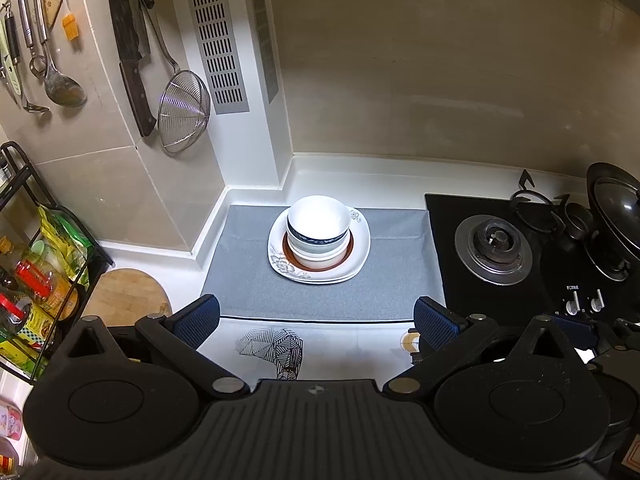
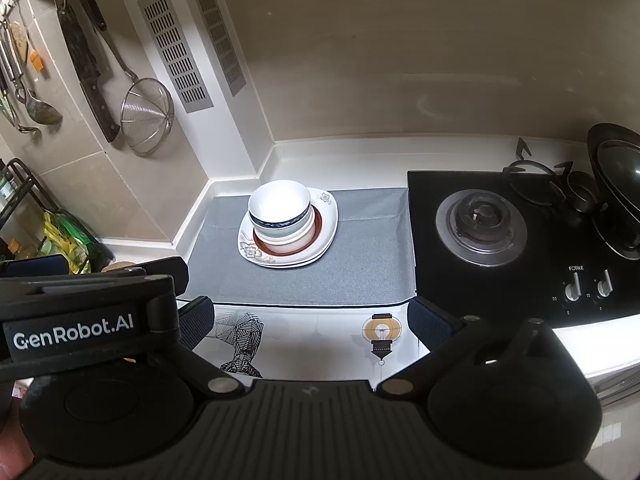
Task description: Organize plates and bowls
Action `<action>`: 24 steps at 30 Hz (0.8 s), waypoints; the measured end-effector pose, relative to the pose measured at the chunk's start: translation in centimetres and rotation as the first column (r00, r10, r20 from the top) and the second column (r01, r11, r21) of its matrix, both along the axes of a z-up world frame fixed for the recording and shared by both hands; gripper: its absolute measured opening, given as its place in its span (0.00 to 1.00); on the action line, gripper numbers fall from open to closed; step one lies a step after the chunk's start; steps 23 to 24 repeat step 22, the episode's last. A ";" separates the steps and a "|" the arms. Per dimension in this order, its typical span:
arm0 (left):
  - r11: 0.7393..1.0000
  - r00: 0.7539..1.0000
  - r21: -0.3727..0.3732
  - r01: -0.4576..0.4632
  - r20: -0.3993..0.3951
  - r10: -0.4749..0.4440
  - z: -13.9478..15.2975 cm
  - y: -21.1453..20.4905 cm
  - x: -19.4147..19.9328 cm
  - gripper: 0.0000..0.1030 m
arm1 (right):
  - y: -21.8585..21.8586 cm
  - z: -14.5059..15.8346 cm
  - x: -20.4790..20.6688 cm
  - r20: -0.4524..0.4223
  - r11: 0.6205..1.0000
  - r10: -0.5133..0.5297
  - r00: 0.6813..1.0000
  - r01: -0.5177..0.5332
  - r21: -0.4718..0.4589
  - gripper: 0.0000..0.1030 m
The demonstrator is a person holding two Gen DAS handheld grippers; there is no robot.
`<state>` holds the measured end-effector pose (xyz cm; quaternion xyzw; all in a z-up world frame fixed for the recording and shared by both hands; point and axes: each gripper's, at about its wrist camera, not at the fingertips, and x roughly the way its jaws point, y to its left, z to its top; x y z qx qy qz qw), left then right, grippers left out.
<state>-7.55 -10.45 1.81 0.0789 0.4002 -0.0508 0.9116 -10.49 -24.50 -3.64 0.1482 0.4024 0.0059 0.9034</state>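
A stack of bowls [image 1: 319,226] [image 2: 280,216], white on top with a blue-patterned one under it, sits on a red-rimmed plate atop square flowered plates [image 1: 360,256] [image 2: 326,236] on a grey mat [image 1: 248,280] [image 2: 360,276]. My left gripper [image 1: 316,320] is open and empty, well in front of the stack. My right gripper [image 2: 312,316] is open and empty, also in front of the stack. The left gripper's body shows at the left of the right wrist view [image 2: 80,320].
A gas stove [image 1: 492,248] [image 2: 480,220] with a wok [image 1: 616,216] stands to the right. Knives, ladles and a strainer [image 1: 184,112] hang on the left wall. A rack of bottles [image 1: 36,280] and a wooden board [image 1: 128,292] are at the left.
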 end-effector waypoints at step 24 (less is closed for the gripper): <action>0.999 0.999 -0.013 0.048 -0.026 -0.048 -1.3 1.3 2.8 1.00 | 1.0 -1.0 2.3 -0.021 1.000 -0.020 1.000 0.019 -0.002 1.00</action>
